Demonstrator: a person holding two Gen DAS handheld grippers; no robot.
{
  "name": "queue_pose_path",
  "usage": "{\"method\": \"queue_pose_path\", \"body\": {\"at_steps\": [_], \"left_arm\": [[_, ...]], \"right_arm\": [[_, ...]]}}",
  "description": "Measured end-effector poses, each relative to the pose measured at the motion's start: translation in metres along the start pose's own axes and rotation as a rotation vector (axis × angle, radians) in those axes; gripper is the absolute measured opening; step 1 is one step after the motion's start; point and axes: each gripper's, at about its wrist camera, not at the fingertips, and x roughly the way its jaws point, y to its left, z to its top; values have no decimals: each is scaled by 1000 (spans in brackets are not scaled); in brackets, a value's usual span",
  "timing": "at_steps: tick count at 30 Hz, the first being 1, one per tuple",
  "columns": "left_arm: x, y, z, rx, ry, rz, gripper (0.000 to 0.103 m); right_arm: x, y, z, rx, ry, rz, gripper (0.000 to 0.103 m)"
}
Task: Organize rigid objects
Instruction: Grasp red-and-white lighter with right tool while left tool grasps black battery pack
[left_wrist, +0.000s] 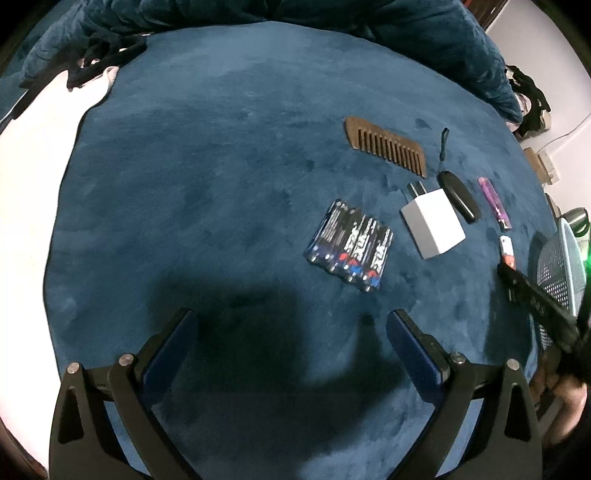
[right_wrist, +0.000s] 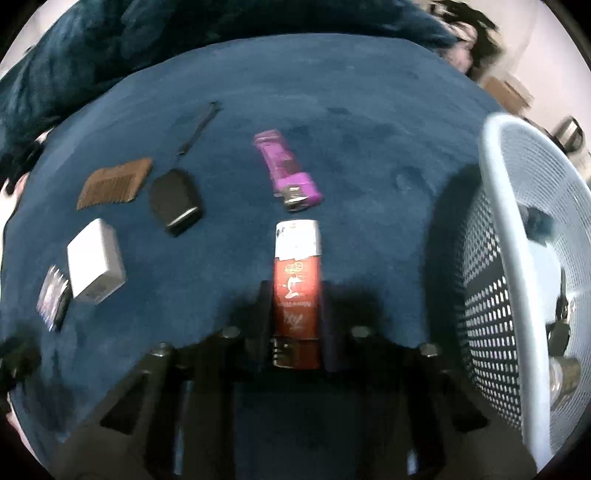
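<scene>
**Red lighter is in the tongs, basket's right there**

So the right gripper (right_wrist: 295, 314) is clamped on the red-and-white plastic lighter (right_wrist: 297, 280), fingers pressed against its two long sides with the metal head end back near the gripper's base and the white end poking out forward. Gripping it across the narrow width makes sense to me: flat parallel sides, so it shouldn't twist. The view is a bit smeared, so I can't say whether the lighter is off the dark blue plush blanket (right_wrist: 351, 110) or touching it.

The pale blue perforated plastic basket (right_wrist: 517, 206) sits just to the right of those fingers, with a few small items already inside (too blurry to name). My guess is that's the destination, so a short swing right and over the rim is what's needed.

Straight ahead of the right gripper lies the translucent purple lighter (right_wrist: 286, 170), and off to its left the black oval key fob with a strap (right_wrist: 175, 201), the brown wooden comb (right_wrist: 114, 182), the white cube charger plug (right_wrist: 95, 260) and the shrink-wrapped pack of batteries (right_wrist: 53, 295).

The left gripper (left_wrist: 291, 347) hangs with its fingers spread wide and nothing between them, the batteries just ahead and to its right. Probably waiting its turn.
</scene>
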Motion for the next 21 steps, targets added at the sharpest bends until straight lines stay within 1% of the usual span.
{"method": "queue_pose_path", "body": {"at_steps": [5, 8, 12, 16, 17, 18, 19, 21], "left_arm": [[9, -13, 13, 46, -6, 5, 102], [20, -25, 25, 94, 0, 25, 101], [36, -39, 39, 142, 23, 37, 90], [43, -50, 44, 200, 22, 61, 83], [44, -50, 44, 201, 22, 56, 78], [43, -49, 44, 197, 19, 48, 66], [40, -48, 43, 187, 9, 35, 58], [36, -47, 41, 178, 5, 38, 58]], "right_arm": [[-19, 8, -14, -50, 12, 140, 24], [-22, 10, -19, -64, 34, 173, 24], [-19, 8, -23, -64, 64, 181, 24], [-14, 11, -19, -60, 74, 179, 26], [-11, 13, -17, -67, 80, 174, 26], [-8, 14, -15, -73, 86, 170, 26], [-6, 15, -15, -77, 91, 169, 26], [-6, 15, -14, -83, 93, 167, 23]]}}
